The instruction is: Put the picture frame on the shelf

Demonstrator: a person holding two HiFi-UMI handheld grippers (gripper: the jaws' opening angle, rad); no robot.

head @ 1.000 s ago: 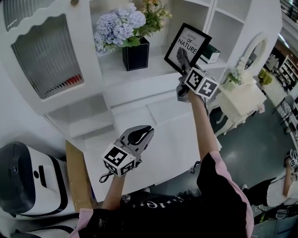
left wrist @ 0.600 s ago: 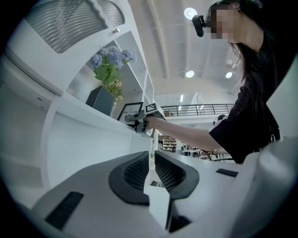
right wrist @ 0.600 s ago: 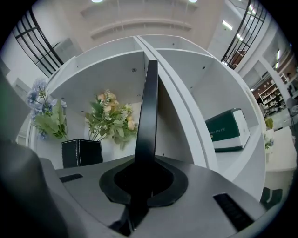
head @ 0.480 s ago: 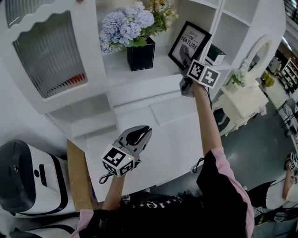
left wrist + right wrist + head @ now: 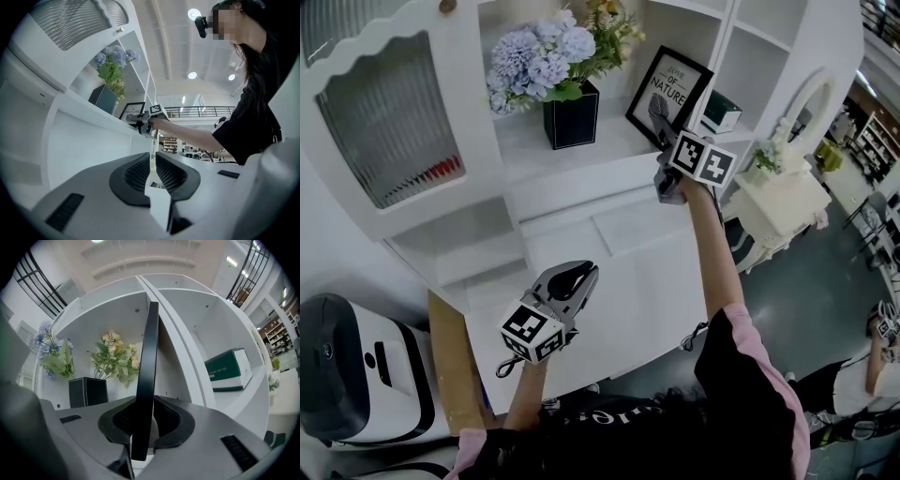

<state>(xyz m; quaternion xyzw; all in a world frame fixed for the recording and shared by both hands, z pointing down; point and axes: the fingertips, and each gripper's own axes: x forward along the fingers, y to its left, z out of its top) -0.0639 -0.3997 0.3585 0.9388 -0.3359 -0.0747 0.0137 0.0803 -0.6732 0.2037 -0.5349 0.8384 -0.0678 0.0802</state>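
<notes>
1. The picture frame [image 5: 667,86] is seen up on the white shelf [image 5: 614,142], tilted back a bit, with "NATURE" printed on its face. Whether its bottom edge is fully set down can't be told from the head view.
2. The frame is placed to the right of a black box vase [image 5: 571,116] stuffed with blue and yellow flowers [image 5: 546,52]. A green box [image 5: 719,111] is parked in the next compartment over, past the divider.
3. The right gripper [image 5: 662,133] is held up at the frame's lower right edge. In the right gripper view the frame's thin black edge [image 5: 146,380] is sandwiched between the two pads, and the jaws are just starting to open – barely any gap so far.
4. The left gripper [image 5: 581,275] is held low, well apart from the shelf, over the white cabinet front. Its jaws are drawn nearly together with only a thin slit left, and nothing is caught between them.
5. From the left gripper view, the frame [image 5: 133,111] and the other gripper can be spotted far off at the shelf edge.
</notes>
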